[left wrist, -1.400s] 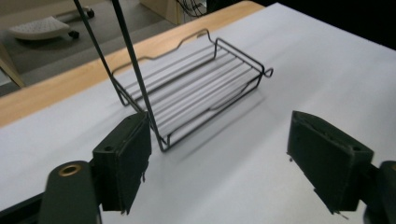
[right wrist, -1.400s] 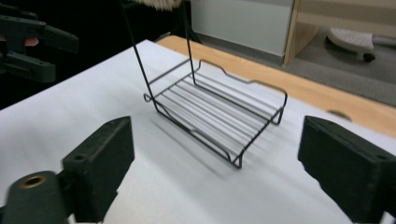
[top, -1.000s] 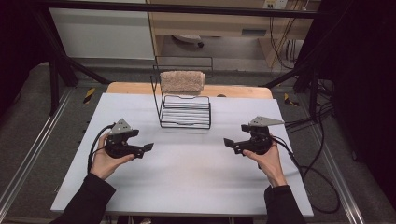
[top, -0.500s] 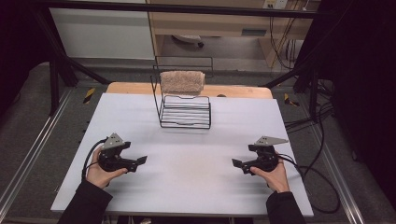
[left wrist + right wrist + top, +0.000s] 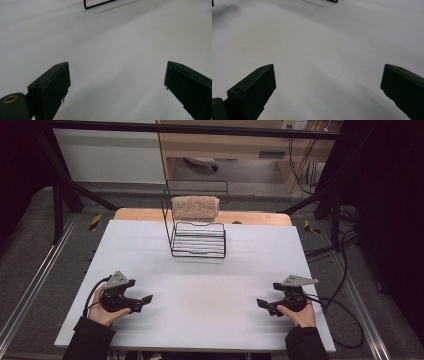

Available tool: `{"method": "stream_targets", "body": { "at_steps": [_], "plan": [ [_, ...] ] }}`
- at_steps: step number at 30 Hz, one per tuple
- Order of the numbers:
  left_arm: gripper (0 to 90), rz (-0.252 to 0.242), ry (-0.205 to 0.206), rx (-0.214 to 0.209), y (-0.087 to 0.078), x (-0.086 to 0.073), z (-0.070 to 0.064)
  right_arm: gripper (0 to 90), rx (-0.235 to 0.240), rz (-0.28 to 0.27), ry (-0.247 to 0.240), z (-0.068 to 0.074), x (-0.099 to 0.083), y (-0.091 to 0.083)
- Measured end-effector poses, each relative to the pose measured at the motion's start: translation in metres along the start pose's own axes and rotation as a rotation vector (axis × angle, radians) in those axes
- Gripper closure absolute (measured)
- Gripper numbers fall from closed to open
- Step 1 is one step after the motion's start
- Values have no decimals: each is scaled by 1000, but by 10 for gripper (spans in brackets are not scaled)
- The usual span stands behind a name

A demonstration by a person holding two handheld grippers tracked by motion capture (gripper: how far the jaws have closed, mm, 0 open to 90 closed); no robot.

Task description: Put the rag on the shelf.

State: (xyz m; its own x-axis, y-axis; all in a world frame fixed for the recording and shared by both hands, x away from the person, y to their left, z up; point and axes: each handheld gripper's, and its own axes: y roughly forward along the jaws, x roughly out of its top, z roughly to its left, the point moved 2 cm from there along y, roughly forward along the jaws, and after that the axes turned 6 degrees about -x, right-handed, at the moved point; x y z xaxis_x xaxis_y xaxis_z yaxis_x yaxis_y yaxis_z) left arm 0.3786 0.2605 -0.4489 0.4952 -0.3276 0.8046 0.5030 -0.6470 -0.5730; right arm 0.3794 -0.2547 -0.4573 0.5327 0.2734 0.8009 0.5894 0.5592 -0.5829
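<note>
A black wire rack (image 5: 197,237) stands at the far middle of the white table (image 5: 210,285), with a tan folded towel (image 5: 194,207) draped over its tall back. My left gripper (image 5: 145,300) rests low near the front left edge, jaws wide apart and nothing between them. Over at the front right, my right gripper (image 5: 261,304) is also open and empty. In the left gripper view my left gripper (image 5: 117,87) faces bare tabletop, with a corner of the wire rack (image 5: 100,3) at the top. The right gripper (image 5: 328,90) looks over bare white surface too.
A wooden board (image 5: 250,217) lies behind the table's far edge. Cables (image 5: 345,320) trail off the right side. Metal frame rails (image 5: 30,290) run along the left, and dark floor surrounds the table.
Both hands have drawn back toward the front edge of the table and spread outward. The jaws of both grippers stay open and empty.
</note>
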Motion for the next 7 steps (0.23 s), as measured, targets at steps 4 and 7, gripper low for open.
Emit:
{"method": "stream_targets", "body": {
  "at_steps": [4,7],
  "plan": [
    [67,4,7,6,0,-2,1,7,-5,12,-3,0,-3,1],
    [68,2,10,6,0,-2,0,7,-7,17,-8,-1,-4,1]
  ]
}}
